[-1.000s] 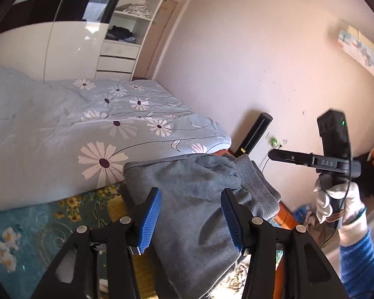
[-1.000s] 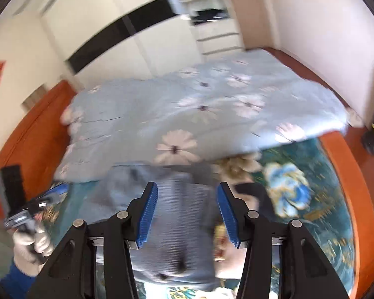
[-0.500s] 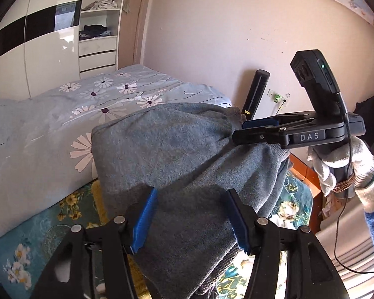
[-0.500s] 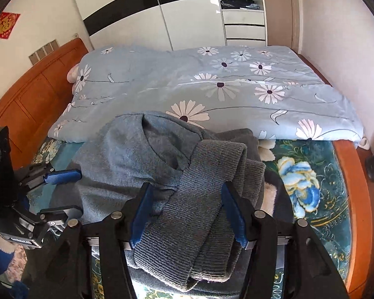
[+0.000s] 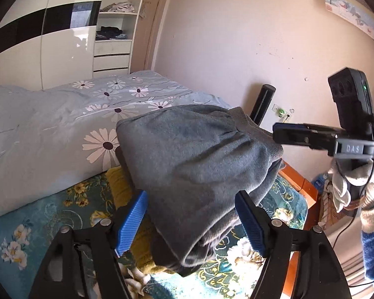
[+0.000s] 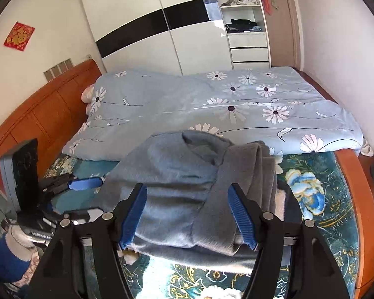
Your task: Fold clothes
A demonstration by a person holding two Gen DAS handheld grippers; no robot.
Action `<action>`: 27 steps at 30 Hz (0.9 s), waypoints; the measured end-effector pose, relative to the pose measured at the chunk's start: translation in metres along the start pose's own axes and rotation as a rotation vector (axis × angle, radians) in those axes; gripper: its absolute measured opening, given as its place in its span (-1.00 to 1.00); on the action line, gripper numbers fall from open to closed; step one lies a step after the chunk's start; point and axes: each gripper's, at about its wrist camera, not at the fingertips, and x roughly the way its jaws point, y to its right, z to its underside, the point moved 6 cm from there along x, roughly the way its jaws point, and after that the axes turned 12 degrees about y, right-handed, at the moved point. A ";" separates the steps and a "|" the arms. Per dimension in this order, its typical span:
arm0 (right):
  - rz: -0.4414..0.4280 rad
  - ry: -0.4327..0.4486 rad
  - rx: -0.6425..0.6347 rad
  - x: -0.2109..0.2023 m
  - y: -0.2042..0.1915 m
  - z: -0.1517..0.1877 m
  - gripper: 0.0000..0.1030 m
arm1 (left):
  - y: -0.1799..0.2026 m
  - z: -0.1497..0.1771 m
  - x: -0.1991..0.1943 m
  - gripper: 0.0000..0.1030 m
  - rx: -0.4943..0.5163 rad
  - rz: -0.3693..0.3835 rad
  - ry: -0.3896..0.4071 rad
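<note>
Both the left claw and right claw are spreading apart around a folded grey fleece sweater lying just ahead on the teal floral bedspread, so each should draw back squarely without dragging the folds.

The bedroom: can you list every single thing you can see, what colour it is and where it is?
sweater: one, grey, folded, on the near part of the bed.
quilt: one, light blue with white daisies, across the far side of the bed.
bedspread: one, teal with flowers, under the sweater.
headboard: one, orange wood, left end of the bed.
wardrobe: one, white with a black band, behind the bed.
shelves: one open set, white, with clothes, right of the wardrobe.
red paper decoration: one, on the left wall.
left gripper: black with blue pads, jaws opening, either side of the sweater.
right gripper: same colours, jaws opening, either side of the sweater.
gloved hand: white glove, blue sleeve, holding the right gripper's handle.
</note>
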 end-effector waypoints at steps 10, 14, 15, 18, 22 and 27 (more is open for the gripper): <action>0.026 -0.054 0.104 -0.001 -0.018 0.081 0.53 | 0.002 0.034 -0.030 1.00 -0.108 -0.024 0.093; 0.060 -0.079 0.176 0.009 -0.008 0.101 0.63 | -0.005 0.039 -0.033 1.00 -0.155 -0.051 0.114; 0.067 -0.074 0.189 0.010 -0.007 0.103 0.66 | -0.008 0.040 -0.035 1.00 -0.174 -0.061 0.122; 0.090 -0.062 0.199 0.012 -0.006 0.109 0.82 | -0.015 0.042 -0.037 1.00 -0.211 -0.092 0.140; 0.111 -0.068 0.172 0.017 -0.012 0.121 0.97 | -0.018 0.048 -0.041 1.00 -0.212 -0.118 0.147; 0.137 -0.073 0.121 0.023 -0.024 0.133 0.99 | -0.018 0.053 -0.046 1.00 -0.215 -0.144 0.160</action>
